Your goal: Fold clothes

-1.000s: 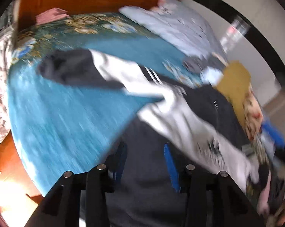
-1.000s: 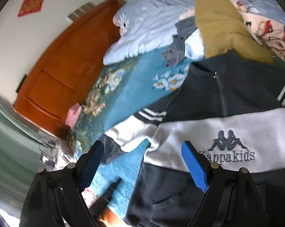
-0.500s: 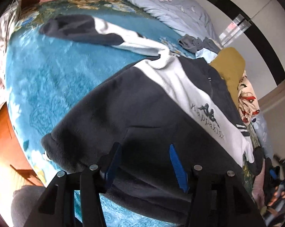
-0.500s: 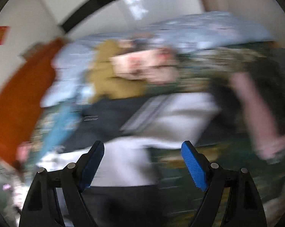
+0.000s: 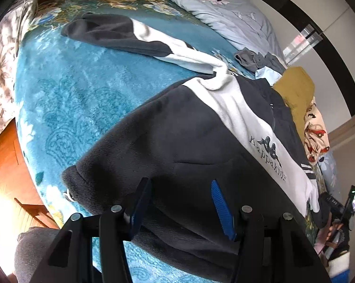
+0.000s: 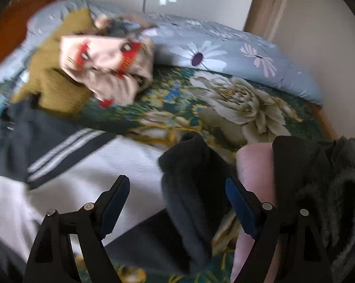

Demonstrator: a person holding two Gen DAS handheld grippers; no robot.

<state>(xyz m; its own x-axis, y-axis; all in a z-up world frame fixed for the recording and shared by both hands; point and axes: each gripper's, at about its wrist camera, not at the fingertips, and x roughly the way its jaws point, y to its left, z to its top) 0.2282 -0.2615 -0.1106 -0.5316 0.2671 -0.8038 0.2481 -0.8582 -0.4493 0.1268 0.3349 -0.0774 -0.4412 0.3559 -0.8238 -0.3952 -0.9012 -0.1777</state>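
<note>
Teal plush covers the bed [image 5: 66,99], and everything else is placed against the sweatshirt [image 5: 177,146] spread on it. The dark-and-white sweatshirt is laid front up near the bed's near edge, its chest logo readable; a second earlier it was seen bunched and blurred, so the body has been smoothed flat since. Its far sleeve [image 5: 121,35] is stretched away from the body toward the headboard, unfolded. A pale blue quilt [image 5: 236,16] is heaped beyond the sweatshirt's collar, and a mustard garment [image 5: 295,89] with a printed cream one [image 6: 102,70] is piled just beside its shoulder.

The near sleeve [image 6: 189,184], dark at the cuff, is draped off the sweatshirt's right side beside a pink and grey bundle [image 6: 255,172]. The right gripper [image 6: 177,195] has been swung across to this sleeve; its jaws are spread wide with the cuff lying between them, not yet pinched. The left gripper [image 5: 181,202] is poised over the sweatshirt's hem, its jaws parted and nothing clamped, the hem having been let go.

With the body flattened, folding the sleeve inward is judged the next step.
</note>
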